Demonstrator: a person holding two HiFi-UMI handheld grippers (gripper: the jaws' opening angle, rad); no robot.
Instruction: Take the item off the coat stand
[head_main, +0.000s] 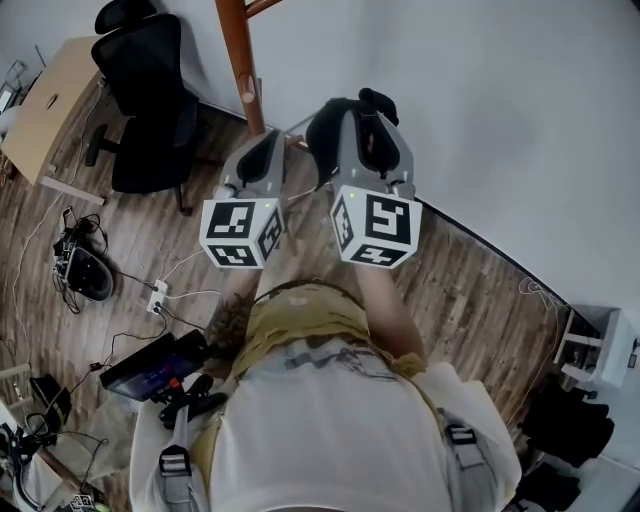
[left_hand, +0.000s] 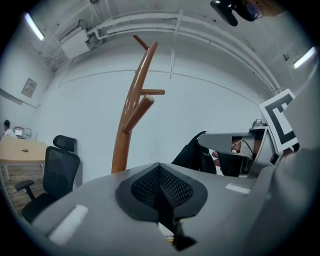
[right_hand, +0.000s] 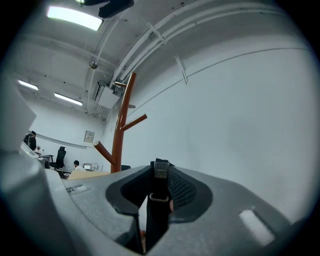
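The brown wooden coat stand (head_main: 240, 60) rises at the top of the head view, and its bare branches also show in the left gripper view (left_hand: 136, 107) and the right gripper view (right_hand: 120, 137). My right gripper (head_main: 365, 112) is held up near the wall, shut on a black strap with a metal buckle (right_hand: 159, 205) that belongs to a black fabric item (head_main: 333, 125). The item hangs at that gripper, clear of the stand, and shows from the side as well (left_hand: 192, 152). My left gripper (head_main: 264, 145) is just left of it, its mesh pads (left_hand: 150, 187) pressed together with nothing between them.
A black office chair (head_main: 150, 100) and a light wooden desk (head_main: 48, 100) stand to the left on the wood floor. Cables and a power strip (head_main: 158, 297) lie below them, beside a black device (head_main: 150, 365). A white wall (head_main: 500, 120) fills the right.
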